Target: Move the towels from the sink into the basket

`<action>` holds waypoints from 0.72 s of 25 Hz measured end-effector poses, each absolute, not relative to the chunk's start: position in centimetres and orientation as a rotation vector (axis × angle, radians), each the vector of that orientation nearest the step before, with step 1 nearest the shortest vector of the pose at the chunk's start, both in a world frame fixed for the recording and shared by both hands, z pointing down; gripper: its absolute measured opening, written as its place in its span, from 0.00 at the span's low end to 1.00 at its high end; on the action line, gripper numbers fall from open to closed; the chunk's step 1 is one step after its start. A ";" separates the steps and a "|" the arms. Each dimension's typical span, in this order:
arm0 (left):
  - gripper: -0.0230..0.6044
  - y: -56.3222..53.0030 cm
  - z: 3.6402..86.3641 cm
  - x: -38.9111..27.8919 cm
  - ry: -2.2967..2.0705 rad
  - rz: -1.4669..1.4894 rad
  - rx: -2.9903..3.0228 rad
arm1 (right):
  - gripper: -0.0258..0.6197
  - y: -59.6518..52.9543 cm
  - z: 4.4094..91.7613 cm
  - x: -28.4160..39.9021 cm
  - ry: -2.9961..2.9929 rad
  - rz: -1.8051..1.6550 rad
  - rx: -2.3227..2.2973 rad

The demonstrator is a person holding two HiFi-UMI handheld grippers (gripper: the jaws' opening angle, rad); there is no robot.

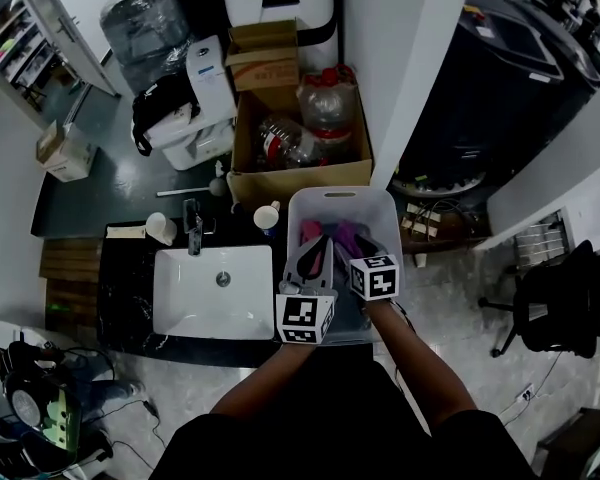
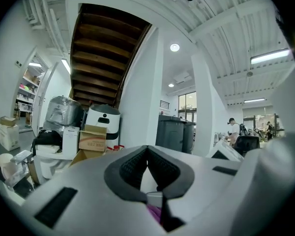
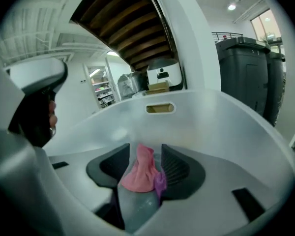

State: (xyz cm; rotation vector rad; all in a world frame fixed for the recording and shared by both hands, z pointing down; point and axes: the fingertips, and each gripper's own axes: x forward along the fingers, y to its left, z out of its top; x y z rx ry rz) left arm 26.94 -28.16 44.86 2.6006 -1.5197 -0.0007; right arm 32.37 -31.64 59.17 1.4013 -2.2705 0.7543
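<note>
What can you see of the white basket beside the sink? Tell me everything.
The basket is a white, smooth, plastic-looking tub with rounded corners, standing upright just right of the sink. A slot handle is cut near its rim. Pink and purple towels lie inside.

L gripper (image 2: 147, 149) jaws together; R gripper (image 3: 146, 155) apart.
</note>
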 end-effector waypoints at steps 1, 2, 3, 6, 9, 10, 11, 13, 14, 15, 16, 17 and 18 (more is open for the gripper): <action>0.06 -27.9 44.6 26.6 -1.516 -0.005 2.600 | 0.37 -31.1 58.3 32.1 -2.296 0.753 1.400; 0.06 -27.7 44.4 26.3 -1.513 -0.013 2.597 | 0.37 -30.6 57.5 31.9 -2.318 0.748 1.403; 0.06 -27.5 44.2 25.8 -1.514 -0.024 2.592 | 0.37 -30.1 56.7 31.7 -2.337 0.736 1.413; 0.06 -26.8 43.6 24.6 -1.521 -0.046 2.588 | 0.33 -28.9 54.2 31.1 -2.386 0.673 1.453; 0.06 -25.5 42.4 24.1 -1.501 -0.067 2.619 | 0.27 -27.4 51.7 29.9 -2.438 0.625 1.470; 0.06 -24.9 42.1 23.9 -1.494 -0.077 2.630 | 0.25 -26.8 50.9 29.2 -2.457 0.598 1.468; 0.06 -24.4 41.9 23.7 -1.490 -0.085 2.635 | 0.23 -26.1 50.0 28.5 -2.476 0.559 1.468; 0.06 -23.7 42.1 23.0 -1.489 -0.090 2.635 | 0.18 -24.9 48.4 27.3 -2.509 0.484 1.493; 0.06 -23.4 42.2 22.6 -1.489 -0.091 2.633 | 0.15 -24.3 47.7 26.8 -2.523 0.465 1.515; 0.06 -23.2 42.3 22.2 -1.488 -0.090 2.631 | 0.13 -23.7 47.1 26.5 -2.533 0.458 1.538; 0.06 -22.8 42.4 21.8 -1.485 -0.086 2.630 | 0.11 -23.1 46.6 26.1 -2.540 0.456 1.556; 0.06 -22.4 42.5 21.4 -1.483 -0.082 2.633 | 0.09 -22.5 46.2 25.8 -2.544 0.453 1.568; 0.06 -22.0 42.5 20.9 -1.482 -0.080 2.635 | 0.08 -21.9 45.9 25.3 -2.543 0.445 1.575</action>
